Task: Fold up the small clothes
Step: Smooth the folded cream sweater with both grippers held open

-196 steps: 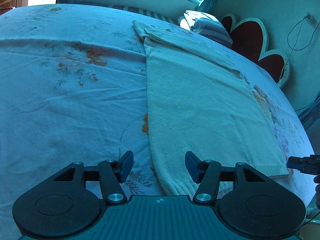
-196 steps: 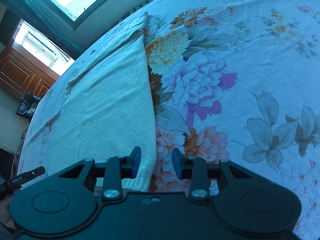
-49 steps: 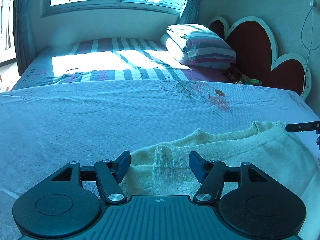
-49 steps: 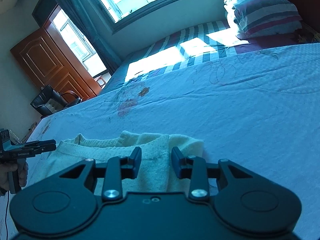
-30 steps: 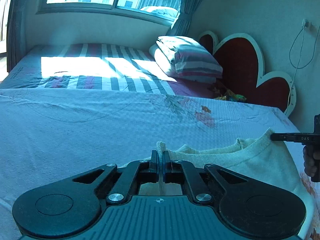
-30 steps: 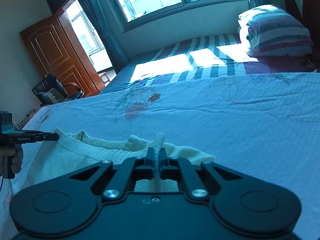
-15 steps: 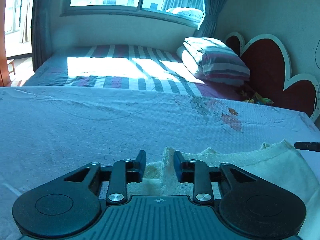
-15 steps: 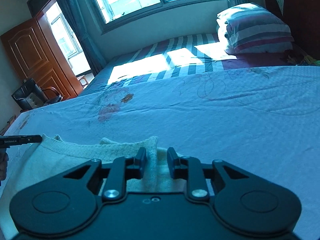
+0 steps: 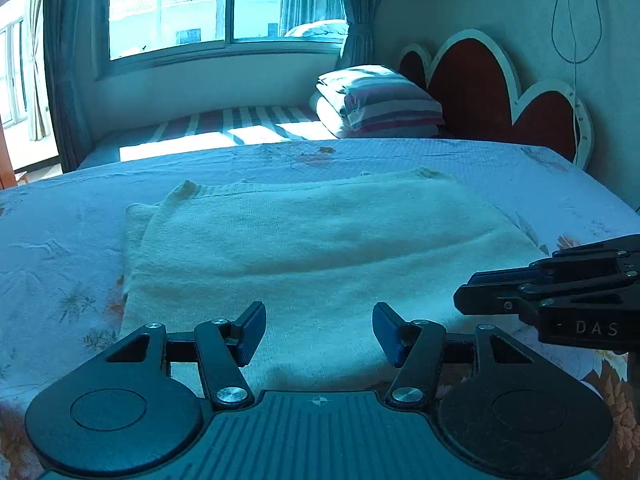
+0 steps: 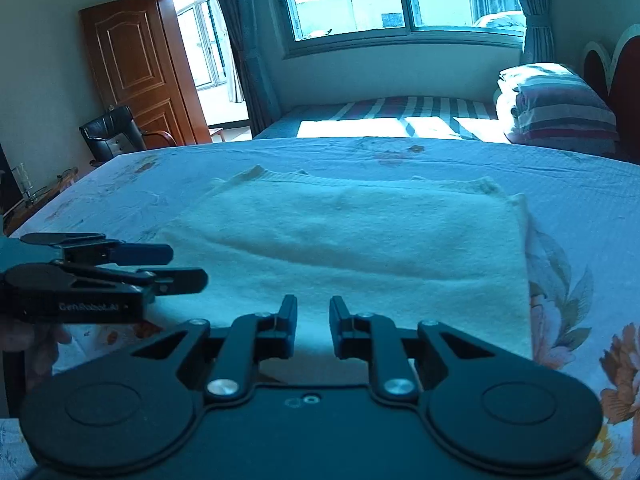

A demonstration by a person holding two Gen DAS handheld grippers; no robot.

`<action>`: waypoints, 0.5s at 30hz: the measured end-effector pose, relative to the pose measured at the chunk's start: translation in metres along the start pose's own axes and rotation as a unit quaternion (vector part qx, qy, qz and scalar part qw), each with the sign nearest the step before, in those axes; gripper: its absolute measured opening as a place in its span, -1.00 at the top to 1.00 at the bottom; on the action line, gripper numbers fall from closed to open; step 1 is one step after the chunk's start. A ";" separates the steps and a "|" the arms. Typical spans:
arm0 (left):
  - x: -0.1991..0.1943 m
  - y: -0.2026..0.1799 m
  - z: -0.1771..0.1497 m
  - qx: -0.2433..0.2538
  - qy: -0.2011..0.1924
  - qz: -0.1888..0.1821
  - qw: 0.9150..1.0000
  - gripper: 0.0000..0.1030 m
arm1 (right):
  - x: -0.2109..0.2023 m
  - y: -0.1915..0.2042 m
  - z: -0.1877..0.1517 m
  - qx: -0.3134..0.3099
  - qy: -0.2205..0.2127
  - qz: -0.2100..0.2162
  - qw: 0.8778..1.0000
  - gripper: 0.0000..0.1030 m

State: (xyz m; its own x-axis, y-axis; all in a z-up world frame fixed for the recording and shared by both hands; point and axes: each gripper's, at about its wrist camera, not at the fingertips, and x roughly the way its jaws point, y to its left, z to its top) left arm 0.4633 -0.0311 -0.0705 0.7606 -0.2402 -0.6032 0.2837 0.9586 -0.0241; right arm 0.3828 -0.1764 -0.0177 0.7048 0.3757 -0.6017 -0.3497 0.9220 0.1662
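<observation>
Left wrist view: my left gripper point(image 9: 319, 332) has just been opening, jaws wide and empty; my right gripper point(image 10: 313, 326), slightly parted, grips nothing. Both hang near the released folded sweater point(image 9: 320, 240) lying on the bed point(image 9: 60, 248).

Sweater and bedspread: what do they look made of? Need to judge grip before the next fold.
Sweater: looks like a soft knit, cotton or wool blend, cream and matte; a fine looped texture and ribbed edge show at the far corners. Fibre itself can't be told.
Bedspread: appears to be thin woven cotton or a blend, matte, with printed flowers and shallow wrinkles.
</observation>
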 end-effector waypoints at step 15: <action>-0.019 0.052 -0.034 -0.035 0.024 0.042 0.998 -0.34 | -0.022 -0.039 -0.038 0.028 0.044 -0.111 0.992 0.70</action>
State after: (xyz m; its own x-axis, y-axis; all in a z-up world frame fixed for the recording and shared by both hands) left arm 0.4441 0.0288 -0.0873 0.7503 -0.1515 -0.6435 0.1762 0.9840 -0.0263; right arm 0.3575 -0.2239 -0.0409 0.7033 0.1545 -0.6939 -0.1550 0.9859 0.0625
